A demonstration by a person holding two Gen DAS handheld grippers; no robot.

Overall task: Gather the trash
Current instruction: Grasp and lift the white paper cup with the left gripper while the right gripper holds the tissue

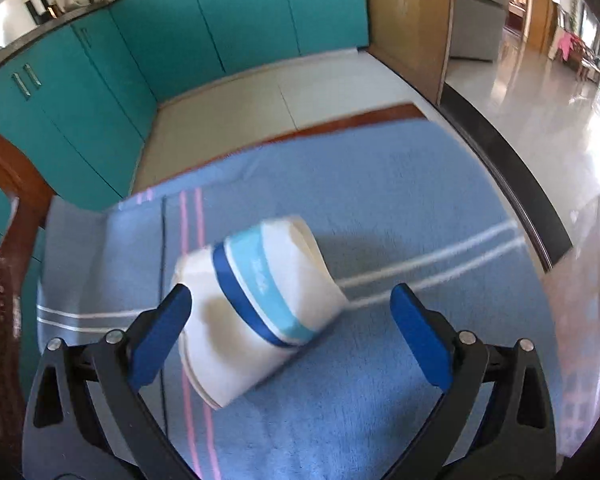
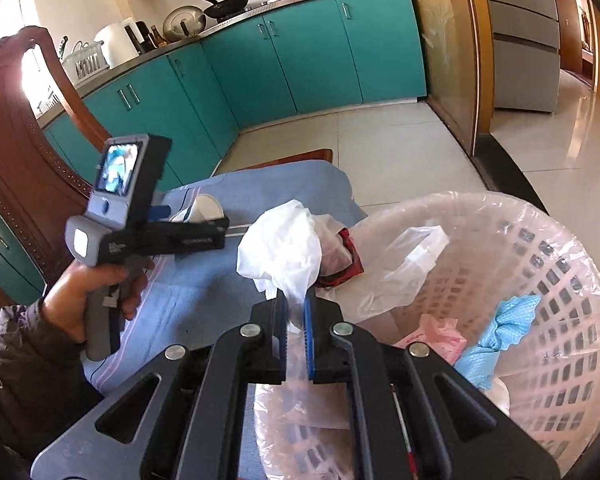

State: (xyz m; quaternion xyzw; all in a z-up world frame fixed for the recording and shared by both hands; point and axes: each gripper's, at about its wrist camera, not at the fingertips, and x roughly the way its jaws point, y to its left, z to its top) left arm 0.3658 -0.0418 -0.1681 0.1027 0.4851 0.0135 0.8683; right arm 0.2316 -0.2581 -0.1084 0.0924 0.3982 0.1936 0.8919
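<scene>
The paper cup (image 1: 256,304) lies on its side on the blue cloth (image 1: 380,200) that covers the worktop, its open mouth turned away from the left wrist camera and its base toward it. It looks light and thin-walled, already somewhat flattened, so it will likely crush under a firm squeeze and may roll or skid on the cloth if nudged; a gentle hold across the banded middle of the body seems the soundest place. The left gripper (image 1: 292,304) has its jaws spread wide with the cup between them, one blue pad (image 1: 160,336) just beside or touching the base end (blur prevents certainty), the other well apart. The right gripper (image 2: 296,312) has its jaws pressed together, pinching a crumpled white plastic bag (image 2: 280,248) over the edge of the lined basket (image 2: 560,320), which already holds blue and pink scraps. That bag is soft and limp and should drop freely. The cloth is striped and slightly rumpled. Beyond stand teal cabinets (image 1: 148,48), a pale tiled floor (image 1: 260,96) and a wooden chair (image 2: 16,128).
</scene>
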